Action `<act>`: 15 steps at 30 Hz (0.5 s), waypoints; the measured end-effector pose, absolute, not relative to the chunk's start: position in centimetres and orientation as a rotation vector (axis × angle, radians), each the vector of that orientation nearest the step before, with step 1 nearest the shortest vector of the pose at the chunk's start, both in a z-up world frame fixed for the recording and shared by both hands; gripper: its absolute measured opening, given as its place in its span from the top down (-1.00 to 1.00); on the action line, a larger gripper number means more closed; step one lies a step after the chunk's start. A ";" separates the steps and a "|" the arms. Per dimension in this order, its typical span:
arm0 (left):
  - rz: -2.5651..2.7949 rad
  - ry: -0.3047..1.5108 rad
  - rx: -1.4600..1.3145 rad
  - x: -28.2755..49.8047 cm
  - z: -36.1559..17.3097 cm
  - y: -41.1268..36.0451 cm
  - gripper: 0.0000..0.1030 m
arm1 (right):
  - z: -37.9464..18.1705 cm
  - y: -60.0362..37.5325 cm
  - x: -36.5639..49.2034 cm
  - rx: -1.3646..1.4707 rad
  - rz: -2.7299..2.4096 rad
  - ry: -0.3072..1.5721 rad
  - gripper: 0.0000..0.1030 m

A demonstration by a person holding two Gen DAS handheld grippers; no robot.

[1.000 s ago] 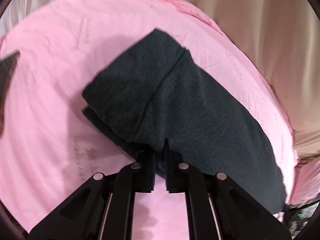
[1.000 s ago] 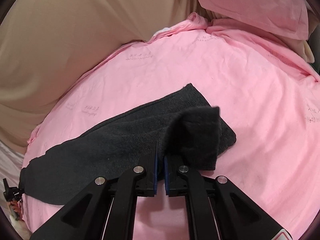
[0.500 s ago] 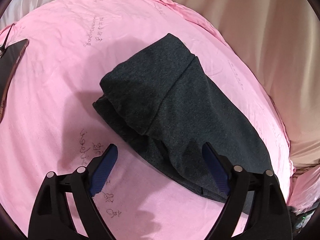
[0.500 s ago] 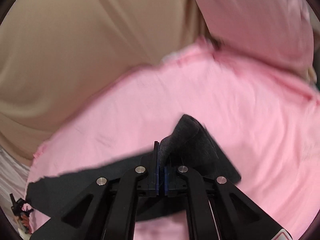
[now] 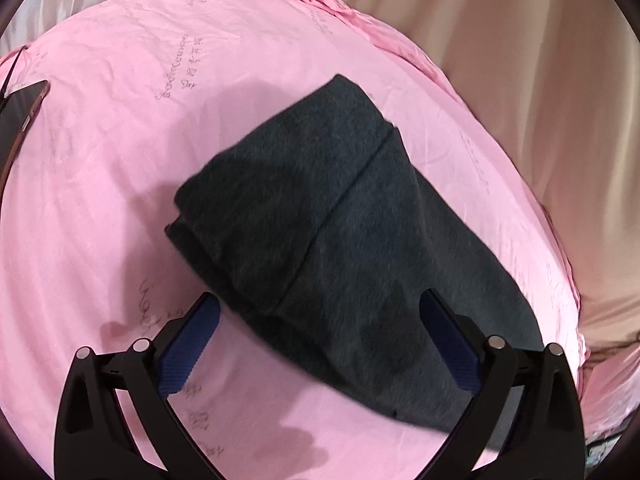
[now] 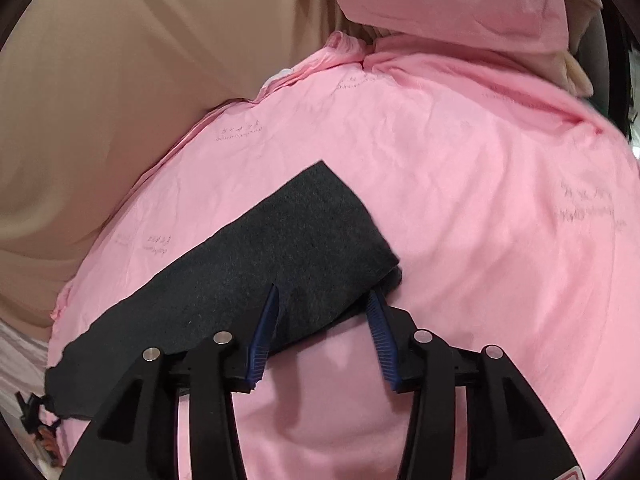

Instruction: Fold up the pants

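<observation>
As both sets of tongs spread apart, the left tongs [image 5: 318,320] and right tongs [image 6: 324,304] grip nothing, each straddling an edge of the dark folded pants [image 5: 332,216], which lie flat on a bed's pink sheet [image 5: 120,160].

You are working in a bedroom, on a bed. A wrinkled pink sheet [image 5: 120,208] printed with small lettering covers the soft surface, a matching pink pillow [image 6: 440,4] lies at its head, and beige curtain fabric [image 6: 120,80] hangs close beside it. A phone [image 5: 18,120] lies at the sheet's edge.
</observation>
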State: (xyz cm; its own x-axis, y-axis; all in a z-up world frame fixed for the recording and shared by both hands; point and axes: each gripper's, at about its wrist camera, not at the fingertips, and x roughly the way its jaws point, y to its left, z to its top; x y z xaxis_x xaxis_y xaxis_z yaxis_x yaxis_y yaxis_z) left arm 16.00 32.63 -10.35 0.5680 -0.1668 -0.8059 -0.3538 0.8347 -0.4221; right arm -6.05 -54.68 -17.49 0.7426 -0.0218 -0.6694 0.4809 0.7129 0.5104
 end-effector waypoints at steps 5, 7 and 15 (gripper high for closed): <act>0.216 0.980 -0.507 16.0 -10.3 32.3 0.06 | -17.9 -52.0 -7.3 0.769 -0.269 0.669 -0.09; 0.189 0.973 -0.575 15.4 -10.5 33.4 0.14 | -18.4 -50.0 -7.0 0.804 -0.205 0.681 -0.09; 0.013 0.889 -0.766 14.1 -11.0 34.9 -0.72 | -18.3 -43.7 -2.6 0.697 -0.122 0.714 -0.28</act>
State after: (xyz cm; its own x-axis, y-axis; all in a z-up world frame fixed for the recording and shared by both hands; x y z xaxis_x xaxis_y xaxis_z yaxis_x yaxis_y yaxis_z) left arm 14.12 34.87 -11.03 0.6484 -0.2928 -0.7027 -0.3131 0.7388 -0.5967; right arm -2.61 -43.72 -18.29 0.7590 0.1256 -0.6389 0.3313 0.7702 0.5450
